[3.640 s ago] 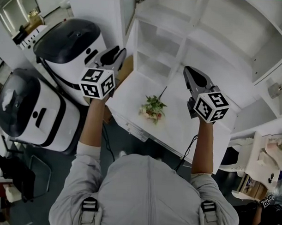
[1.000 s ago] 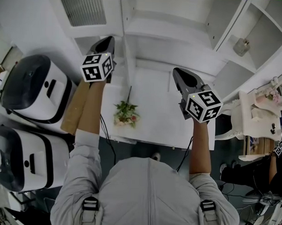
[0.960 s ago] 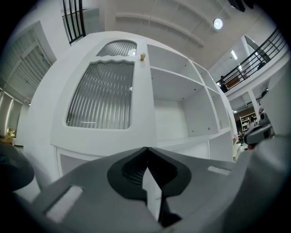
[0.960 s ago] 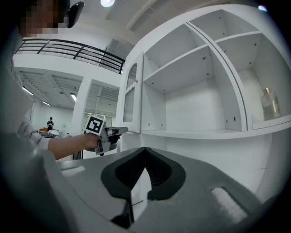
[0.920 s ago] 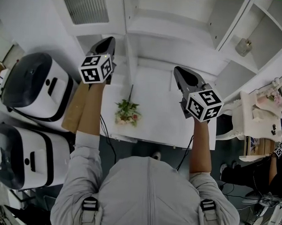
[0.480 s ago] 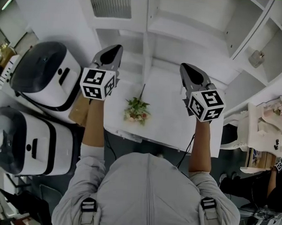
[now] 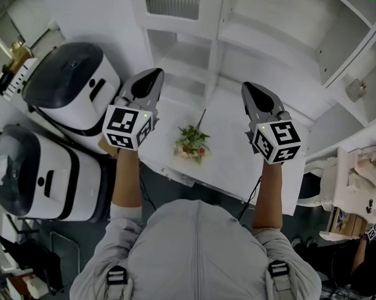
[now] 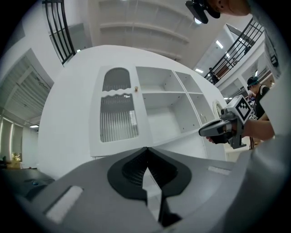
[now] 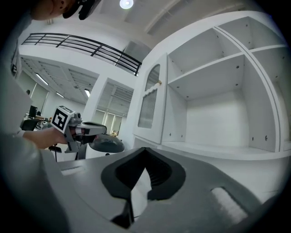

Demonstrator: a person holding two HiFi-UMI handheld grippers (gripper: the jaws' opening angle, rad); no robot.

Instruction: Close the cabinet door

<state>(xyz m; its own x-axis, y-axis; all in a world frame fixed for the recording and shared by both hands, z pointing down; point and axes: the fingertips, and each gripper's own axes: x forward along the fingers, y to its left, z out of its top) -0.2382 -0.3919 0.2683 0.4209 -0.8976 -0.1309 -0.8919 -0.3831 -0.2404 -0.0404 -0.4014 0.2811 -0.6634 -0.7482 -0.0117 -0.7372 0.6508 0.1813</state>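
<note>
The white cabinet door (image 8: 118,113) has a ribbed glass pane and a small knob (image 8: 135,89). In the left gripper view it lies flush with the cabinet front, left of the open shelves (image 8: 166,109). In the head view the door (image 7: 173,4) is at the top edge. The right gripper view shows the door (image 9: 152,100) beside an open compartment (image 9: 218,113). My left gripper (image 7: 155,72) is shut and empty, held in the air short of the cabinet, its closed tips (image 8: 146,149) pointing at the door. My right gripper (image 7: 247,87) is also shut and empty (image 9: 144,149), facing the open shelves.
A small bunch of flowers (image 7: 191,143) lies on the white counter (image 7: 237,154) between my arms. Two white and black appliances (image 7: 70,81) (image 7: 39,172) stand to the left. More open white shelving (image 7: 357,54) stands at the right.
Both grippers have drawn back from the cabinet toward the person, the left one farther. The door now appears more to the right at the top of the head view.
</note>
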